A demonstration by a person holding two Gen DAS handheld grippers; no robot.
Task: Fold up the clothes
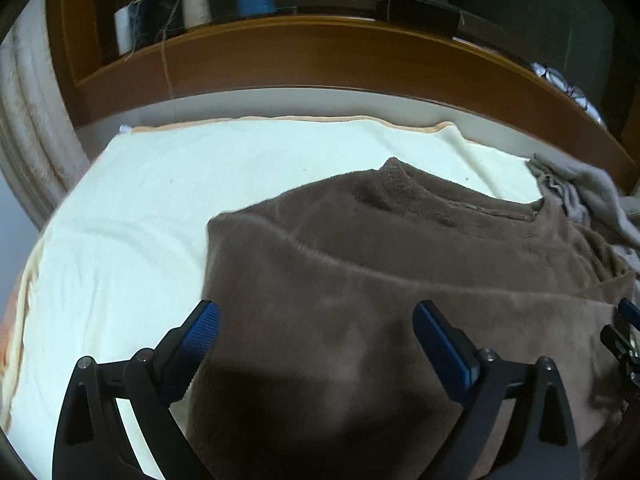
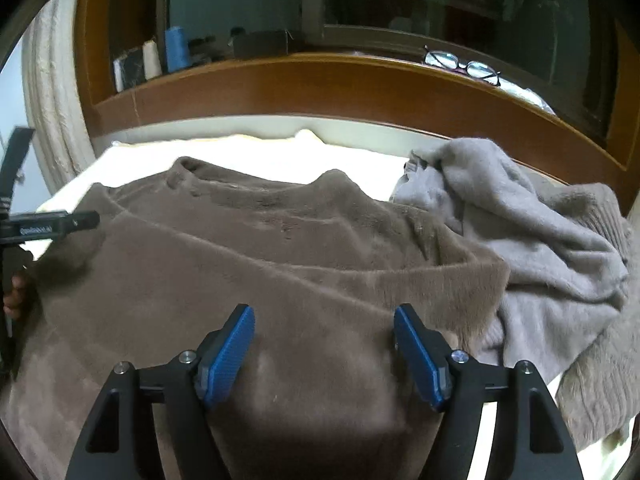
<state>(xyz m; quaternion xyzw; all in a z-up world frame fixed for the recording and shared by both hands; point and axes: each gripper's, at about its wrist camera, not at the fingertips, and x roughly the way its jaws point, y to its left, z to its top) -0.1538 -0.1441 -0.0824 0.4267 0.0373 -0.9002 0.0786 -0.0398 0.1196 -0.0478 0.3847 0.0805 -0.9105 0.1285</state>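
While both jaws stand wide, left gripper (image 1: 316,320) and right gripper (image 2: 324,322) hover over brown sweater (image 2: 260,264), grey sweater (image 2: 540,232) right of them.

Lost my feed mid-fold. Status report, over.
Left gripper and right gripper open, over brown sweater. Sweater flat on cream sheet, partly folded. Grey garment heaped against its right edge.

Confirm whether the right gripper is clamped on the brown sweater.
No: the right gripper is open above the brown sweater, its pads apart.

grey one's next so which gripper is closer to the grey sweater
Right. The right gripper is open over the brown sweater beside the grey sweater; the left gripper is farther left.
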